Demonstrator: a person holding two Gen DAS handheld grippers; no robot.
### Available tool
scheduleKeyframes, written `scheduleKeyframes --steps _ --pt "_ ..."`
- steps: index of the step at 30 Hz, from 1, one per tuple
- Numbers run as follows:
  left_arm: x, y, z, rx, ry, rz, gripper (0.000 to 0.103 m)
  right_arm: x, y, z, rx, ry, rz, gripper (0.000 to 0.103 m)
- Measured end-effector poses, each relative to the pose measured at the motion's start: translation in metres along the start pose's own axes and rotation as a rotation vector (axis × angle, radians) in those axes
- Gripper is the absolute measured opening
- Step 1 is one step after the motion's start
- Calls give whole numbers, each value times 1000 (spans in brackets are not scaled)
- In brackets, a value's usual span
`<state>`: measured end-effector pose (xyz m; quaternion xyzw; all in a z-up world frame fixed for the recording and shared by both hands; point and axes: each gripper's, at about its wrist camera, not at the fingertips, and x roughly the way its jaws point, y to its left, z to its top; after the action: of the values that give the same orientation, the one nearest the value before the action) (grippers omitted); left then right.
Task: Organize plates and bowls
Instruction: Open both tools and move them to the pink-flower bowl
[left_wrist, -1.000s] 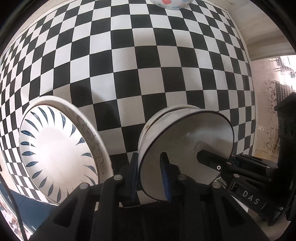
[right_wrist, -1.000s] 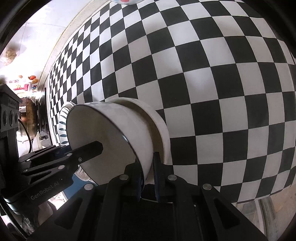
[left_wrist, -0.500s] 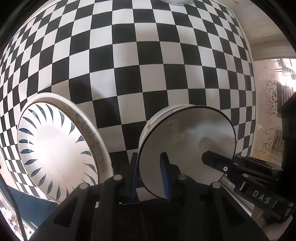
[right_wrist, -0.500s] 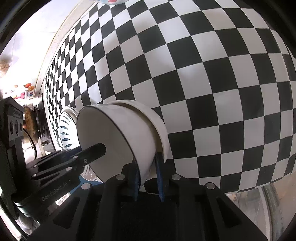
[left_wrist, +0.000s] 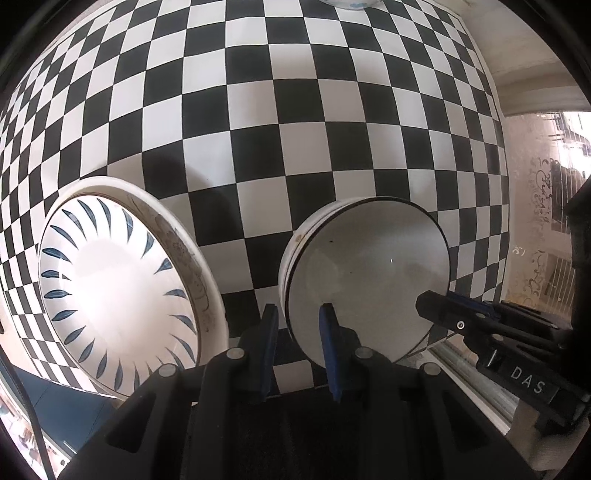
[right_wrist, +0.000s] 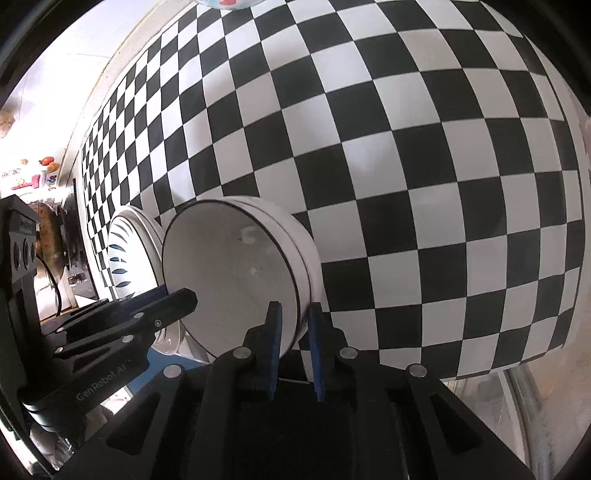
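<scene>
Both tongs grip the same white bowl (left_wrist: 369, 280) by its dark-lined rim, from opposite sides. Left tongs (left_wrist: 297, 317): one blue pad inside the bowl, the other outside the wall, clenched on the rim. Right tongs (right_wrist: 293, 315): same arrangement on the far side of the rim, one pad inside, one outside; jaws closing in on the wall, pads look to be touching it. Each tool's black body shows in the other's view, reaching in over the bowl's mouth.

Bowl sits nested in a second white bowl (right_wrist: 306, 251), w/ only that one's rim and outer wall peeking out behind it. Pair stands near the tabletop's near edge, toward the right-hand corner as the left cam sees it. Whether the top bowl is fully seated or slightly lifted: can't tell.

Just beside the pair, apart from it, lies a white plate w/ blue leaf strokes (left_wrist: 118, 295) round its rim, stacked on a larger plate (left_wrist: 199, 266), also along the near edge. Tabletop (left_wrist: 295, 147) is covered in black-and-white checks. At the far edge, a bowl w/ coloured spots (right_wrist: 225, 3), mostly cut off.
</scene>
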<state>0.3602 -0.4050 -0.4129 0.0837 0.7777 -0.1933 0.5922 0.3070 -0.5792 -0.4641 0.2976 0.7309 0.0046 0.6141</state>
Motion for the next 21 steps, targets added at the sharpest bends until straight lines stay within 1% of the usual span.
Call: scheduleKeyframes --steps 3,4,6,8,10,13,14,15,16,17,18,19,21 --pt "0 -2 1 -1 0 -6 20 1 -4 0 12 4 11 14" --pt "1 -4 2 4 -1 2 20 1 -5 0 17 8 13 14" --pt "0 -5 1 8 -4 9 20 4 -7 0 14 20 -3 14" --pt "-2 -6 0 11 -8 14 20 5 -10 0 25 29 18 14" --pt "-10 -7 -2 14 -26 28 21 4 -13 1 32 31 37 14" --pt "-30 -11 -1 29 -91 62 21 -9 -15 5 15 4 28 16" --pt "-37 -12 1 32 -113 68 21 -14 -15 7 11 -12 22 23" --pt "-46 -13 5 31 -144 73 21 -22 -15 11 1 -36 7 35" --pt "-52 -13 9 27 -163 73 23 -26 -14 14 -4 -52 -2 44" --pt "-57 -12 15 19 -181 74 25 -36 -14 20 -9 -88 -11 62" --pt "-63 -12 22 10 -197 74 27 -43 -15 24 -9 -110 -11 74" --pt "-68 -11 30 -1 -212 70 27 -51 -14 30 -15 -139 -10 76" --pt "-78 -10 49 -25 -243 62 27 -68 -14 43 -18 -191 -3 76"
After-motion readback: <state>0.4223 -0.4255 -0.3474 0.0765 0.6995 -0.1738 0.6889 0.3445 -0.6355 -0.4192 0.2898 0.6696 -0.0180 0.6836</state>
